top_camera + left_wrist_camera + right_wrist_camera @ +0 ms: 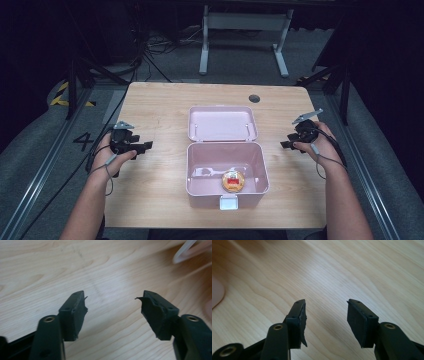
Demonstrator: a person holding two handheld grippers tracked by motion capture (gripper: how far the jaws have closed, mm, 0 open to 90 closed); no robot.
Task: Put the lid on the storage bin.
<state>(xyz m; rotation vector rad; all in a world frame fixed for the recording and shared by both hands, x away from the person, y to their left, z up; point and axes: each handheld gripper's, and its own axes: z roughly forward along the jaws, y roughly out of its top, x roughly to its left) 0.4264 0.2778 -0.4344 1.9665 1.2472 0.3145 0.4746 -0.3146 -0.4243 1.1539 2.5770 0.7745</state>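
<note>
You are holding the left gripper (145,147) and right gripper (285,144) spread, pinching nothing, either side of the pink box (200,167), mid-table, lid (221,123) lying open away from you, long axis crosswise.

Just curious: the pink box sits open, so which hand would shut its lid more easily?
Probably either: the left gripper and right gripper both sit open and empty, about equally far from the lid. No clear favourite.

**Blurred edges, unreadable label**

The round item (233,181) inside the pink box (196,172) is too small to identify. In the left gripper view the box corner (186,250) is blurred and cropped. Both forearms run off the bottom edge of the high view.
</note>
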